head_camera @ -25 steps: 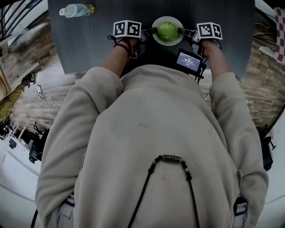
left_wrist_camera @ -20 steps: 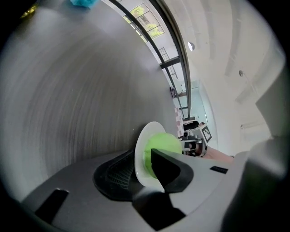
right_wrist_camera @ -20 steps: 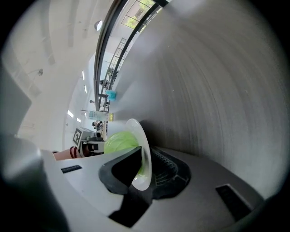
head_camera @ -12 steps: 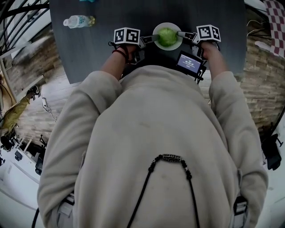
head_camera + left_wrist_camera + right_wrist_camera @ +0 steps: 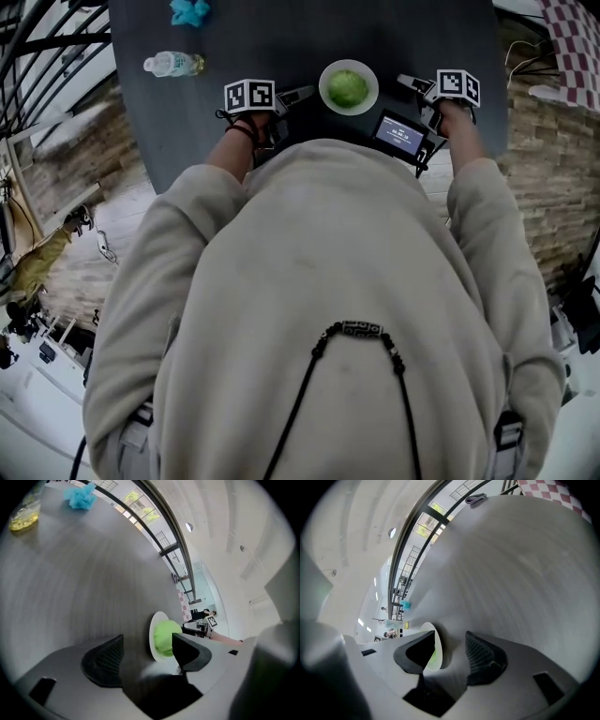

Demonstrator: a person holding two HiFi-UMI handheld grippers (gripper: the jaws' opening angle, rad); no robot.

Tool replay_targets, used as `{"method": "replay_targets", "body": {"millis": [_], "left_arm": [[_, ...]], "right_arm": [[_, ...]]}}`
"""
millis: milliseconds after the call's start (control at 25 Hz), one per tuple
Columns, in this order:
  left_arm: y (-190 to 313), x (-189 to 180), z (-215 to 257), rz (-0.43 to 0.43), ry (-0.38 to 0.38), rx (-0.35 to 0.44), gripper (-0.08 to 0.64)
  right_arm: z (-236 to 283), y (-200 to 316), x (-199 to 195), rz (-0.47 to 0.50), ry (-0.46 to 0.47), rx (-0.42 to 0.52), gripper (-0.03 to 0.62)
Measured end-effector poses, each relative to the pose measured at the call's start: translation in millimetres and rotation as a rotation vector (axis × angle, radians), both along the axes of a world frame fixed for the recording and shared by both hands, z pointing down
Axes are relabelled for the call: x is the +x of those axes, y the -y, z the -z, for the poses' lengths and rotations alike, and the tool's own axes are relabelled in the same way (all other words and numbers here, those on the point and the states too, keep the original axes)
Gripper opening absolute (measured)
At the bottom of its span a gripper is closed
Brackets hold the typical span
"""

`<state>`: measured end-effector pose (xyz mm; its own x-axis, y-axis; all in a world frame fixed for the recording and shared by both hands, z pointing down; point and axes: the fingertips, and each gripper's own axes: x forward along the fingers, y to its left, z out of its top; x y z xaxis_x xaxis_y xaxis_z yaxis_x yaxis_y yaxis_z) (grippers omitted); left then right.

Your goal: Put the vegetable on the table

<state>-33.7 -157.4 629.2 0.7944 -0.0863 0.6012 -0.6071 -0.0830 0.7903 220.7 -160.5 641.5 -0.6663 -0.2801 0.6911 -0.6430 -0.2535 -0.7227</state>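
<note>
Looking down: we see a green vegetable (image 5: pixel 348 88) sitting in a white plate (image 5: pixel 369 101) on the dark table (image 5: pixel 281 37), at 12 o'clock from our body.
Left gripper: our left gripper (image 5: pixel 298 94) is at 9 o'clock from the plate, just beside it and not touching. Its jaws are opening wide and nothing is between them.
Right gripper: our right gripper (image 5: pixel 410 83) is at 3 o'clock from the plate, a little apart. Its jaws are opening wide and we see only bare table between them.
Small screen: a small screen (image 5: pixel 398 133) glows at 5 o'clock from the plate.
Other things: a plastic bottle (image 5: pixel 173 64) lies at 9 o'clock, past the left gripper. A blue clump (image 5: pixel 190 12) sits at 11 o'clock, farther back.
</note>
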Motion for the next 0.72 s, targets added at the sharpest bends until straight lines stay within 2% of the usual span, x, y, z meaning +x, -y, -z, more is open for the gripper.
{"method": "replay_targets", "body": {"millis": [80, 120, 200, 240, 280, 400, 440, 520, 560, 600, 640, 720], "left_arm": [[4.5, -8.7, 10.7, 0.047, -0.052, 0.012, 0.324], [6.2, -11.7, 17.0, 0.067, -0.086, 0.019, 0.288], [11.3, -17.4, 28.6, 0.106, -0.147, 0.034, 0.134], [14.4, -20.4, 33.1, 0.128, -0.166, 0.038, 0.046], [16.9, -23.4, 36.9, 0.147, -0.174, 0.043, 0.006], [23.4, -27.6, 57.7, 0.161, -0.201, 0.082, 0.006], [26.5, -26.3, 73.3, 0.171, -0.247, 0.102, 0.006], [34.2, -19.6, 120.3, 0.201, -0.406, 0.144, 0.006], [37.2, -16.1, 148.0, 0.2, -0.49, 0.18, 0.006], [39.2, -14.3, 174.8, 0.169, -0.545, 0.249, 0.006], [39.9, -13.6, 200.7, 0.105, -0.569, 0.358, 0.006], [34.9, -10.6, 251.0, -0.072, -0.552, 0.631, 0.006]], "right_arm": [[9.0, -7.1, 8.6, 0.019, -0.013, 0.022, 0.192], [12.3, -12.5, 10.6, 0.045, -0.027, 0.028, 0.152], [14.9, -24.7, 14.2, 0.115, -0.079, 0.024, 0.02], [14.7, -31.0, 17.2, 0.153, -0.117, 0.018, 0.018], [15.0, -36.5, 20.3, 0.186, -0.152, 0.015, 0.018], [31.4, -39.3, 24.3, 0.212, -0.191, 0.053, 0.018], [43.5, -35.4, 23.5, 0.207, -0.188, 0.087, 0.018], [75.8, -23.2, 20.6, 0.212, -0.186, 0.183, 0.018], [95.6, -16.1, 17.9, 0.229, -0.185, 0.246, 0.018], [118.1, -9.7, 13.3, 0.255, -0.178, 0.319, 0.018], [143.9, -4.6, 6.5, 0.286, -0.161, 0.403, 0.018], [204.8, -0.4, -15.1, 0.359, -0.102, 0.601, 0.018]]}}
